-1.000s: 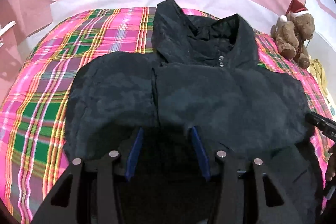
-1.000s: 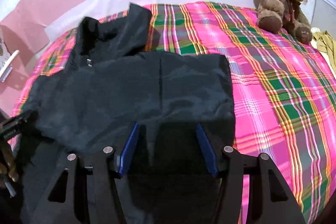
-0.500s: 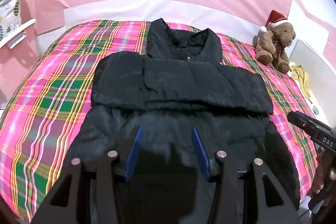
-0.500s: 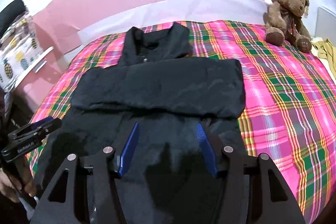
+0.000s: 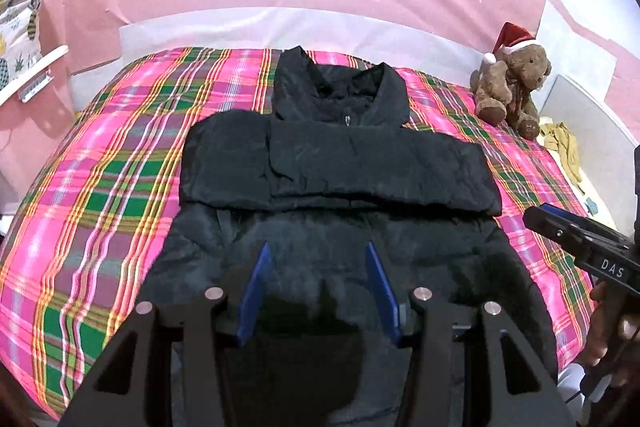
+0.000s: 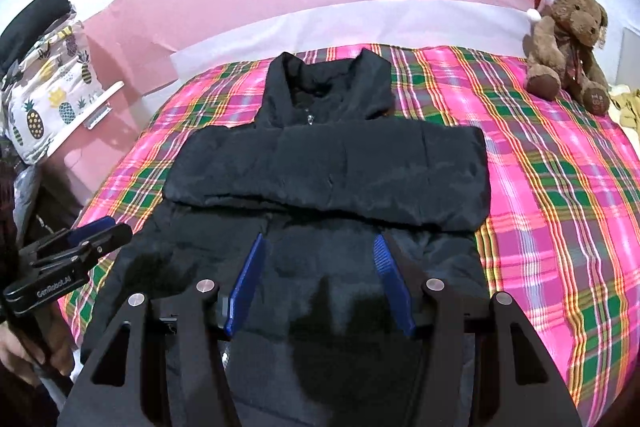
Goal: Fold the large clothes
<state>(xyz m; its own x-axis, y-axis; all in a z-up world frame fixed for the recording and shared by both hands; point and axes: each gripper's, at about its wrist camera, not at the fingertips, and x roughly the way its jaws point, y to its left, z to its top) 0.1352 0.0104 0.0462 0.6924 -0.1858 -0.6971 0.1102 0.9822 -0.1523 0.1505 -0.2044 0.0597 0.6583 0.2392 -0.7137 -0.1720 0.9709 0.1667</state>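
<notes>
Jacket [image 5: 336, 163], dark and padded, lies face up along the middle of the plaid bedspread [image 5: 100, 195] in the left wrist view, collar toward the far edge of the bed and hem toward the camera. Both sleeves are folded across the chest, forming a flat band from one side of the body to the other. The left gripper [image 5: 316, 287] hangs above the lower part of the garment with its blue pads set apart and nothing between them; whether the fingertips brush the fabric is hard to judge from this angle. At the right edge the right gripper [image 5: 580, 243] pokes in, carried by a hand [image 5: 608, 323]. A teddy bear [image 5: 510, 83] in a red Santa hat sits at the far right corner of the bed, with a yellowish cloth [image 5: 562, 147] just beside it.

From the right wrist view the jacket [image 6: 328, 167] looks the same: collar up top, sleeve band across the chest, lower body spreading toward the lens. The right gripper [image 6: 320, 283] is over the hem area, pads parted, gripping nothing. The left gripper [image 6: 72, 259] shows at the left edge, off the jacket's side. A pineapple-print cushion [image 6: 44, 99] stands beyond the bed's left side, and the teddy bear [image 6: 568, 39] sits far right.
</notes>
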